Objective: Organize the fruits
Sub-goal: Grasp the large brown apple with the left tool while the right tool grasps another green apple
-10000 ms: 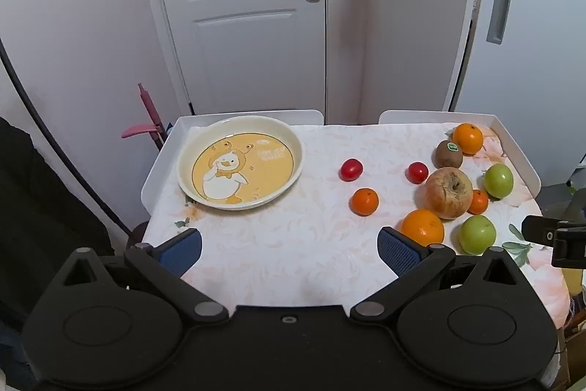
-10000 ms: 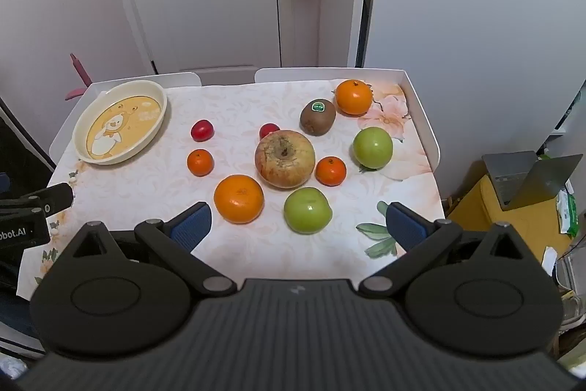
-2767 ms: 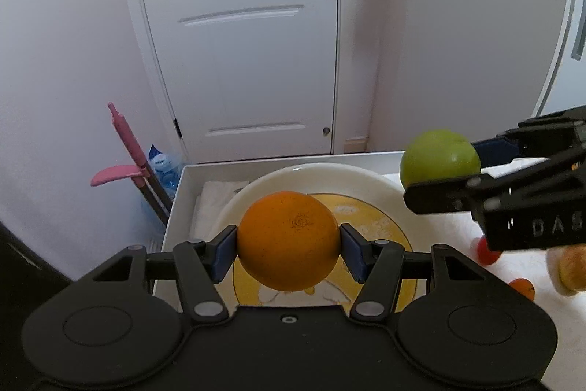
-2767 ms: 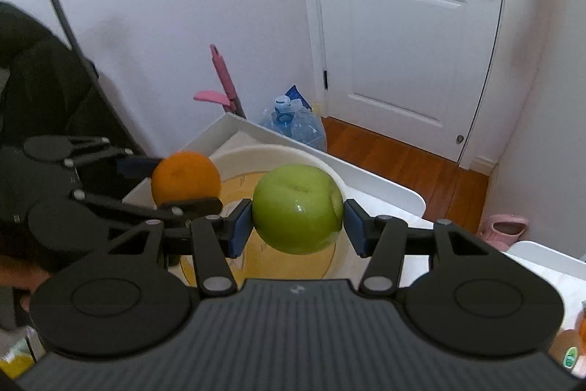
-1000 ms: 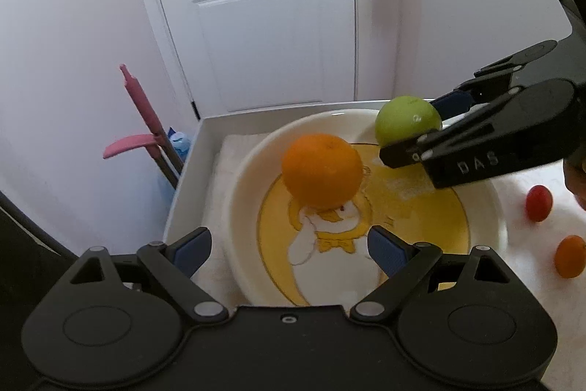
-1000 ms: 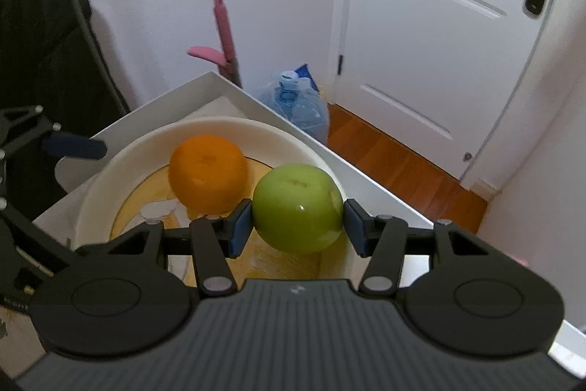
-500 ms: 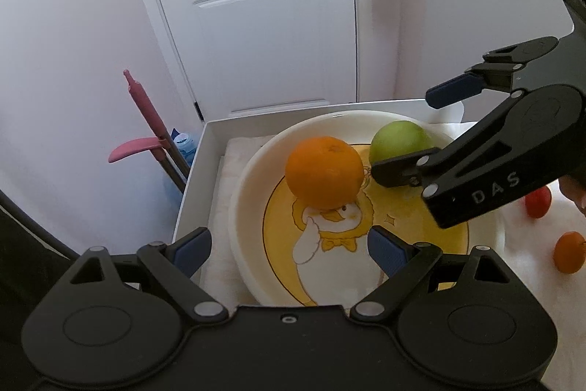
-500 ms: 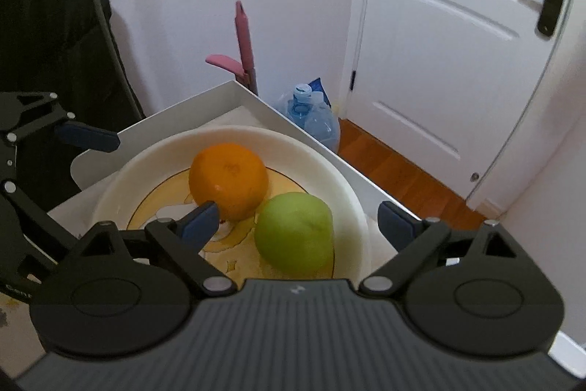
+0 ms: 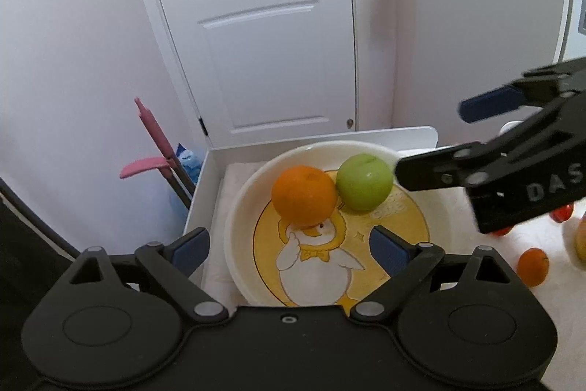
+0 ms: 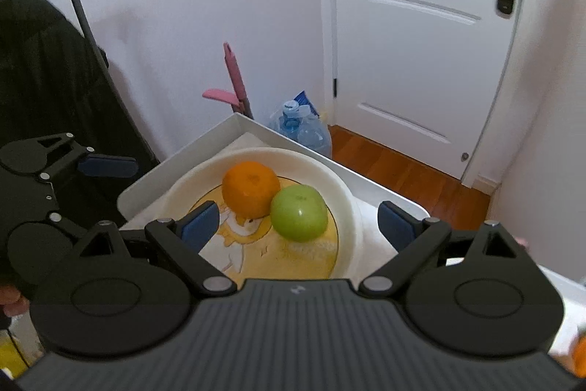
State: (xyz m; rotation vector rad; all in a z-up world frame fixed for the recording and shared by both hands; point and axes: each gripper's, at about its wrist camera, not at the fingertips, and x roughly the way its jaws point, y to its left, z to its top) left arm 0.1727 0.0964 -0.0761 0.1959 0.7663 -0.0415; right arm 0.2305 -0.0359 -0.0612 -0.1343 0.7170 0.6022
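Orange (image 9: 303, 195) and green apple (image 9: 364, 181) sit touching inside white plate with duck picture (image 9: 238, 207), at table's far left corner. Left gripper (image 9: 289, 246) spread wide, holding nothing, near plate's front edge. Right gripper (image 10: 298, 222) likewise spread, empty, above plate. Two fruits placed. Small orange (image 9: 533, 266) and red fruit (image 9: 560, 213) remain on tablecloth; others probably out of view.

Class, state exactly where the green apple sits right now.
In both wrist views, the green apple sits in the duck-print plate, to the right of the orange and against it, toward the far rim.
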